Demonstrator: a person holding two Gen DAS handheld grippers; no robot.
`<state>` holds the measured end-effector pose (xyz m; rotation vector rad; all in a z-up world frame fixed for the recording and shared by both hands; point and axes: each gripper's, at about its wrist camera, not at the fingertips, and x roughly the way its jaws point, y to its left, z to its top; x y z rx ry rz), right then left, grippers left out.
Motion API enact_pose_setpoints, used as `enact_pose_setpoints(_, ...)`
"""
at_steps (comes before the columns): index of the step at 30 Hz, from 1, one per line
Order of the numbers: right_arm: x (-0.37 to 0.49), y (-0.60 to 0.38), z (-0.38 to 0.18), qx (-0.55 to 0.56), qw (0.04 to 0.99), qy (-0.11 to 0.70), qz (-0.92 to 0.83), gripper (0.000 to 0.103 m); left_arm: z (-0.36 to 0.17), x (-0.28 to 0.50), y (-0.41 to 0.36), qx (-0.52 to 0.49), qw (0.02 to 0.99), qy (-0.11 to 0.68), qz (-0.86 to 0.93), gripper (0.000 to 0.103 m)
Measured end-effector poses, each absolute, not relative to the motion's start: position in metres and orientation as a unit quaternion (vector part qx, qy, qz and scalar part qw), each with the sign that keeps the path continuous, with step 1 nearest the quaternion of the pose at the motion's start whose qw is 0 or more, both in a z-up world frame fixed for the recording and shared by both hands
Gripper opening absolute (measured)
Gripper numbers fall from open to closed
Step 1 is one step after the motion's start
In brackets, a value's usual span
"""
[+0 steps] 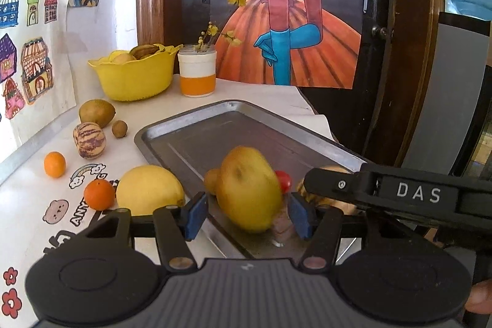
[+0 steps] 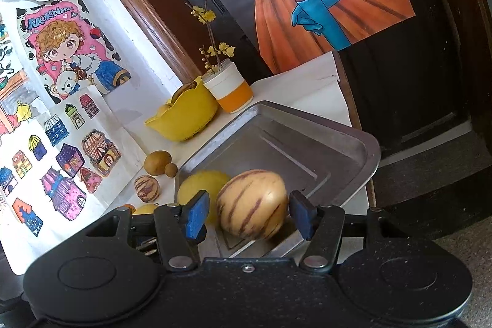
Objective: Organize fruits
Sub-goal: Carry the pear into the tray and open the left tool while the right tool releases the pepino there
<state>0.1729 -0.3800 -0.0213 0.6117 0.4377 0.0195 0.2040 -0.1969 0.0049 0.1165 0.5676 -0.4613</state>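
Observation:
A grey metal tray (image 1: 190, 125) lies on the table. In the left wrist view a yellow fruit (image 1: 249, 189) sits in the tray between the open jaws of my left gripper (image 1: 247, 215), untouched by the blue pads. A small brown fruit (image 1: 211, 181) and a red cherry tomato (image 1: 284, 181) lie behind it. My right gripper (image 2: 247, 215) is open around a striped pepino melon (image 2: 252, 205) over the tray's (image 2: 353, 143) near end; its pads stand apart from the melon. The right gripper's arm (image 1: 399, 189) crosses the left view.
On the table left of the tray lie a lemon (image 1: 149, 189), two small oranges (image 1: 99, 194), a striped melon (image 1: 89, 140), a brown pear (image 1: 96, 112) and a small brown fruit (image 1: 119, 128). A yellow bowl (image 1: 135, 76) of fruit and a white-orange cup (image 1: 197, 73) stand behind.

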Motion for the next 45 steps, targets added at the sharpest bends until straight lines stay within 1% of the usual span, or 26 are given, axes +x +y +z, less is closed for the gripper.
enact_pose_setpoints(2, 0.172, -0.380, -0.019, 0.297, 0.931, 0.211, 0.009, 0.064, 0.006, 0.203, -0.196, 0.055, 0.933, 0.278, -0.224, 0.062)
enact_pose_setpoints(5, 0.168, -0.378, -0.014, 0.293, 0.934, 0.202, 0.009, 0.071, 0.009, 0.199, -0.192, 0.050, 0.934, 0.273, -0.223, 0.065)
enact_pose_setpoints(7, 0.165, -0.377, -0.009, 0.287, 0.938, 0.196, 0.007, 0.077, 0.013, 0.196, -0.190, 0.046, 0.936, 0.269, -0.222, 0.070)
enact_pose_setpoints(11, 0.156, -0.375, 0.001, 0.279, 0.943, 0.181, 0.004, 0.085, 0.019, 0.189, -0.183, 0.039, 0.940, 0.262, -0.217, 0.077)
enact_pose_setpoints(13, 0.150, -0.372, 0.007, 0.274, 0.946, 0.172, 0.001, 0.092, 0.023, 0.184, -0.178, 0.033, 0.942, 0.258, -0.212, 0.085)
enact_pose_setpoints(15, 0.145, -0.369, 0.014, 0.267, 0.949, 0.164, 0.002, 0.097, 0.027, 0.179, -0.172, 0.027, 0.945, 0.252, -0.206, 0.088)
enact_pose_setpoints(18, 0.137, -0.362, 0.023, 0.259, 0.954, 0.153, 0.006, 0.102, 0.033, 0.171, -0.160, 0.018, 0.950, 0.243, -0.195, 0.096)
enact_pose_setpoints(19, 0.135, -0.359, 0.026, 0.257, 0.954, 0.152, 0.007, 0.102, 0.035, 0.168, -0.156, 0.014, 0.952, 0.239, -0.189, 0.099)
enact_pose_setpoints(22, 0.127, -0.349, 0.035, 0.248, 0.957, 0.150, 0.014, 0.102, 0.042, 0.160, -0.141, -0.003, 0.958, 0.230, -0.172, 0.102)
enact_pose_setpoints(34, 0.099, -0.287, 0.057, 0.167, 0.972, 0.158, 0.046, 0.102, 0.054, 0.134, -0.056, -0.084, 0.969, 0.219, -0.077, 0.102)
enact_pose_setpoints(41, 0.099, -0.246, 0.050, 0.122, 0.969, 0.202, 0.070, 0.102, 0.048, 0.122, -0.002, -0.121, 0.966, 0.229, -0.022, 0.102)
enact_pose_setpoints(45, 0.107, -0.225, 0.041, 0.104, 0.962, 0.240, 0.083, 0.102, 0.041, 0.119, 0.021, -0.131, 0.961, 0.243, 0.004, 0.102)
